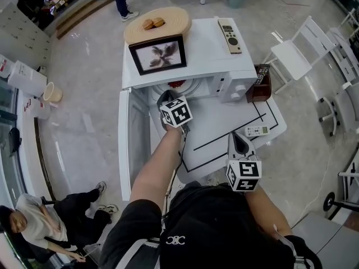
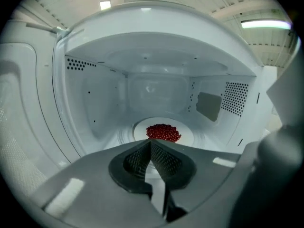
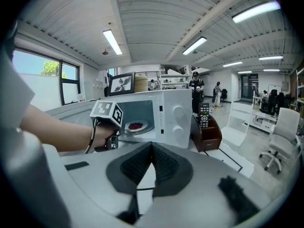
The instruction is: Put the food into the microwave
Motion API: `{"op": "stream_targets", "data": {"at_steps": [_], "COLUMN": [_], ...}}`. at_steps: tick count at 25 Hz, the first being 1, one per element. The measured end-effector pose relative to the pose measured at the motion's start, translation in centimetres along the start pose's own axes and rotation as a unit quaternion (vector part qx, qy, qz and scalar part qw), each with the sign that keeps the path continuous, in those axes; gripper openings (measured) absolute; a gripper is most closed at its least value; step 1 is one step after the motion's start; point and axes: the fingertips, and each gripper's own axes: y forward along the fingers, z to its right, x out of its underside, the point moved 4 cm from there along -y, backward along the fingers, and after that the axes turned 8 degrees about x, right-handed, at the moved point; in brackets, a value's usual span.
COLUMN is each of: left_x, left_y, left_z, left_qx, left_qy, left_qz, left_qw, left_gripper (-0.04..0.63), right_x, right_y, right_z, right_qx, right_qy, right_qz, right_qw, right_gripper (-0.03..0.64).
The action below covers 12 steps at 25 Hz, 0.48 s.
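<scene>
A: Food (image 1: 177,84) in yet, by the head view?
B: Yes, it sits inside the microwave (image 1: 205,52); the door (image 1: 128,150) hangs open, so I judge little is left.
A: Left gripper view?
B: Small red beads heaped on a white plate (image 2: 186,136); left tool (image 2: 151,145) pinched together, empty.
A: Right gripper view?
B: Right tool (image 3: 152,151) closed, empty, well back.
</scene>
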Motion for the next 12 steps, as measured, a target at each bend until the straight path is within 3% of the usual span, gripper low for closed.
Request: {"op": "stream_targets", "data": {"at_steps": [6, 12], "left_x": [0.8, 1.3], "left_y": [-1.9, -4.5], "left_z": [1.0, 1.9], "left_qx": [0.034, 0.055], "left_qy": [0.036, 0.043], "left_qz": [0.006, 0.015], "left_qw": [0.9988, 0.9974], "left_gripper": [0.008, 0.008], "right_x": [-0.2, -0.3], "right_y": [-0.2, -0.4], "right_z": [-1.1, -2.0], "right_qx": [-0.014, -0.025], "right_qy": [-0.001, -0.002], "right_qz": [0.006, 0.016], "right_qw": [1.000, 1.000], "right_gripper": [0.005, 0.005]}}
